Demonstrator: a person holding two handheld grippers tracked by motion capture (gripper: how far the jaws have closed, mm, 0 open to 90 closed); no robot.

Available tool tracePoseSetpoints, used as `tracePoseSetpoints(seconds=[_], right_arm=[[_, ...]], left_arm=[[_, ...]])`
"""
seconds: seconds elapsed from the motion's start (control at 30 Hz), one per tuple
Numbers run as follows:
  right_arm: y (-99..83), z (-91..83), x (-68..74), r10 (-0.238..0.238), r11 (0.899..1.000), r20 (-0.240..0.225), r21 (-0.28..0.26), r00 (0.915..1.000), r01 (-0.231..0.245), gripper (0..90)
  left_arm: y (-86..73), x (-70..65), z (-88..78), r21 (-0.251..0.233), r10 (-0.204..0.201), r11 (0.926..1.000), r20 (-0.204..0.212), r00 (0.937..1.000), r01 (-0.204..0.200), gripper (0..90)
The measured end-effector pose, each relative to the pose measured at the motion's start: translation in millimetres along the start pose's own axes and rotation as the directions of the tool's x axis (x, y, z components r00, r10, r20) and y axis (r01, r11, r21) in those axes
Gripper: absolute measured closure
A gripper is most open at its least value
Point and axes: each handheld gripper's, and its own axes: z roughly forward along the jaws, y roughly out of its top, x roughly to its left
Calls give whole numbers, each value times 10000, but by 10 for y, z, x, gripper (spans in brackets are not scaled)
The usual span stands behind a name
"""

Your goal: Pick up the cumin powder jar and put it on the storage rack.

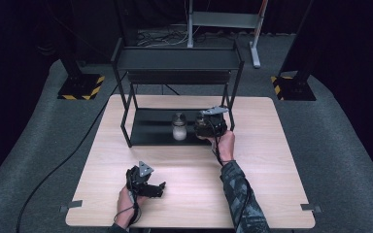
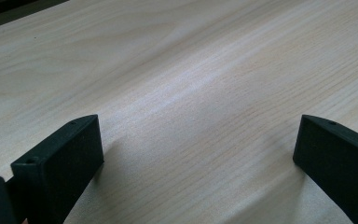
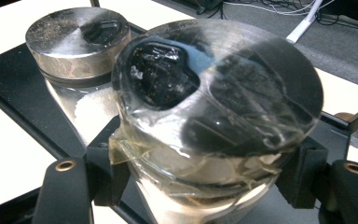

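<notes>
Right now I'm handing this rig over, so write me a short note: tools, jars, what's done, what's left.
Right tool: shut on the taped-lid jar, at the black rack's bottom shelf.
Left tool: open, holding nothing, over the bare table near the front edge.
White-filled jar: standing on the bottom shelf, just left of the gripped jar.
Done: one jar gripped.
Left: can't tell whether it goes in or out; finish that move, then release.

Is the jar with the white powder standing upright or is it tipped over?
Upright. The jar with white powder stands on the shelf rack's bottom tray with its metal lid on top, beside the jar held by the right hand-held gripper.
</notes>
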Motion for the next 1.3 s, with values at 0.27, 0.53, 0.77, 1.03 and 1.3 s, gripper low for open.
tracePoseSetpoints(seconds=[0.27,0.53,0.77,1.03,1.3], right_arm=[[-13,56,-12,80,10000,-81,-5,9999,-80,300],[-27,117,-24,142,9999,-143,76,9998,-141,300],[-49,169,-31,135,9998,-231,129,9996,-132,301],[-87,202,-44,236,9997,-265,68,9994,-234,300],[-124,232,-35,238,9997,-281,-94,9993,-241,300]], left_arm=[[-2,-3,0,-12,17,10000,-12,10000,-17,10],[-2,-5,-1,-11,31,10000,-21,10000,-31,10],[-3,-3,-2,-15,34,10000,-13,10000,-34,10],[-3,-2,-2,-11,34,10000,-10,10000,-34,10],[-3,-2,-2,-13,31,10000,-9,10000,-31,10]])
